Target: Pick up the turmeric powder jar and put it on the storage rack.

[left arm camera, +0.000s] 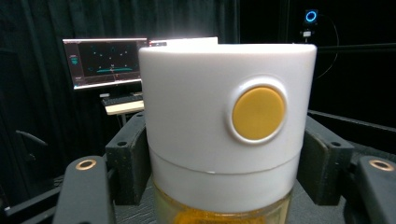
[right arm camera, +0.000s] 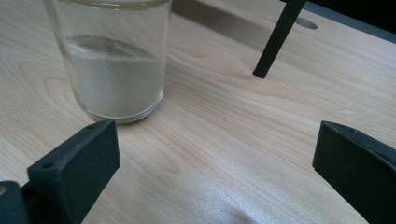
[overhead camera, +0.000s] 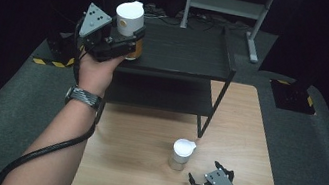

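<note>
A jar with a white lid [overhead camera: 129, 15] and yellow contents is held over the left end of the black shelf's top board [overhead camera: 184, 50]. My left gripper [overhead camera: 128, 41] is shut on it. In the left gripper view the jar [left arm camera: 226, 93] has a round yellow button on its lid, and the left gripper [left arm camera: 224, 161] presses it from both sides. A second glass jar [overhead camera: 181, 153] with a white lid stands on the wooden table [overhead camera: 246, 136], partly filled with grey powder [right arm camera: 114, 79]. My right gripper [overhead camera: 205, 173] rests low, just right of it, open with nothing between its jaws [right arm camera: 215, 163].
The black two-level shelf stands on the far half of the table, and one of its thin legs [right arm camera: 278, 37] meets the wood near the powder jar. A grey metal stand [overhead camera: 228, 4] is behind the shelf. A lit monitor [left arm camera: 105, 63] is to the far left.
</note>
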The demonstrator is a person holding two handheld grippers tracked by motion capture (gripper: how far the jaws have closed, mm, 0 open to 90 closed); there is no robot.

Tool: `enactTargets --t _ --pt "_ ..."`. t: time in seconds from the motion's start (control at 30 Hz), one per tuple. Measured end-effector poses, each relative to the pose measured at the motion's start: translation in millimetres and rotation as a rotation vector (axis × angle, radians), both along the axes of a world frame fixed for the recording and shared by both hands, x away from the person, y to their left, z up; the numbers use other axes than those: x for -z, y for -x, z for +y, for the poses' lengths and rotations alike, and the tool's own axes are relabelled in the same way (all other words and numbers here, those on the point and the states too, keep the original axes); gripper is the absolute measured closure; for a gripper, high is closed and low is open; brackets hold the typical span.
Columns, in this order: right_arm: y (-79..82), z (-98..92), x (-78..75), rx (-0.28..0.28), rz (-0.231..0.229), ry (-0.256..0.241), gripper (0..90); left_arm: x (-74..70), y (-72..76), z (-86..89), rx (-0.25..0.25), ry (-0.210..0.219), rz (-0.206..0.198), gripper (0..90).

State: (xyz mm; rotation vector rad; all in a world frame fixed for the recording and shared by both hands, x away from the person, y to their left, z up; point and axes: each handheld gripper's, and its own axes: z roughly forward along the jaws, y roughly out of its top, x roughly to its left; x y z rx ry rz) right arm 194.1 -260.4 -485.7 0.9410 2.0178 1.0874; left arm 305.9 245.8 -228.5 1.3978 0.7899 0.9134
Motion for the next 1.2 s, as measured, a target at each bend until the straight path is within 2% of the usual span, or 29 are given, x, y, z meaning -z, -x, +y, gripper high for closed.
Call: enactTargets --t 0.8,1.2 --pt "0.0 -0.2 -0.1 0.000 0.002 -0.003 0.3 -1.1 -4.7 -5.8 -0.001 -0.023 0.011 30.4" --pt "0.0 -0.3 0.1 0.000 0.000 -0.003 0.3 3.4 -4.3 -4.3 -0.006 -0.002 0.004 30.0"
